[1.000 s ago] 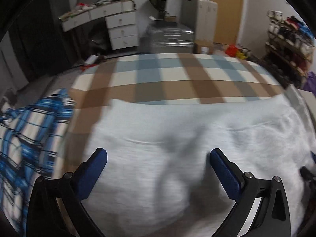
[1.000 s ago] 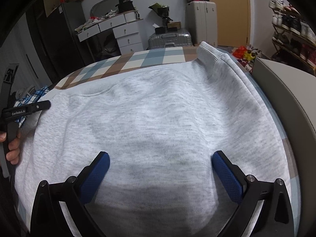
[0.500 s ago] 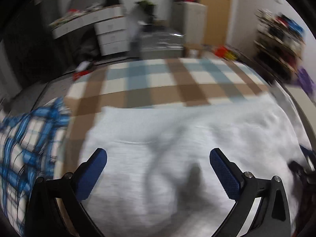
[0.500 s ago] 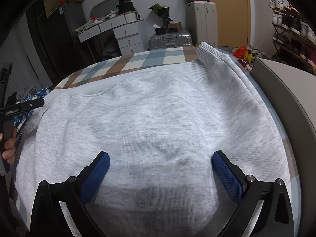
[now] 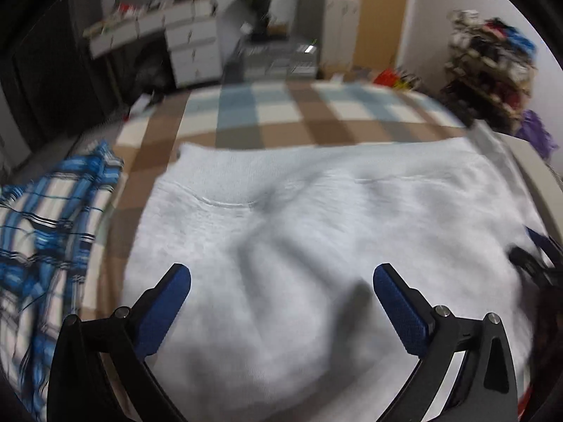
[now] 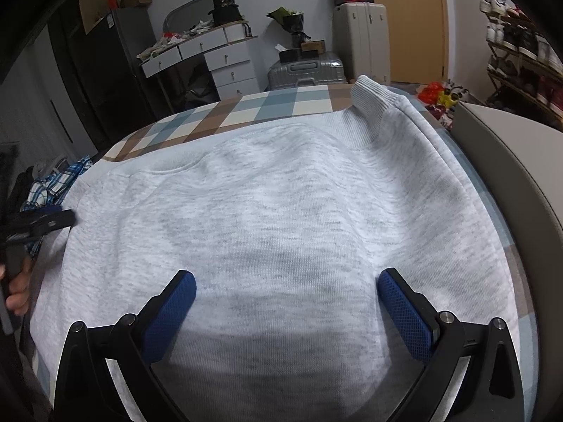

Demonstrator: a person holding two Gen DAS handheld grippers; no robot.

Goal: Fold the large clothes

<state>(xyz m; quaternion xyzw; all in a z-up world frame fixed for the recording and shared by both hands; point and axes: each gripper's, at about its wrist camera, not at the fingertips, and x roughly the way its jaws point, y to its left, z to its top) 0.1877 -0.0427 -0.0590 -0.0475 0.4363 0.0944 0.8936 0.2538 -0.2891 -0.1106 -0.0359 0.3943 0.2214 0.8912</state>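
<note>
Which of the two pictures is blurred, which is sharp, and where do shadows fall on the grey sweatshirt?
Left wrist view: motion blur smears the whole frame, including the grey sweatshirt, the blue plaid shirt and the left gripper. Right wrist view: sharp, the knit and the ribbed cuff read clearly; a soft shadow lies on the fabric ahead of the open right gripper. Both views bend at the edges from fisheye.

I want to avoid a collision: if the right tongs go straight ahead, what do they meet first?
Probably the grey sweatshirt, spread directly ahead of the open right tongs; depth is unclear.
</note>
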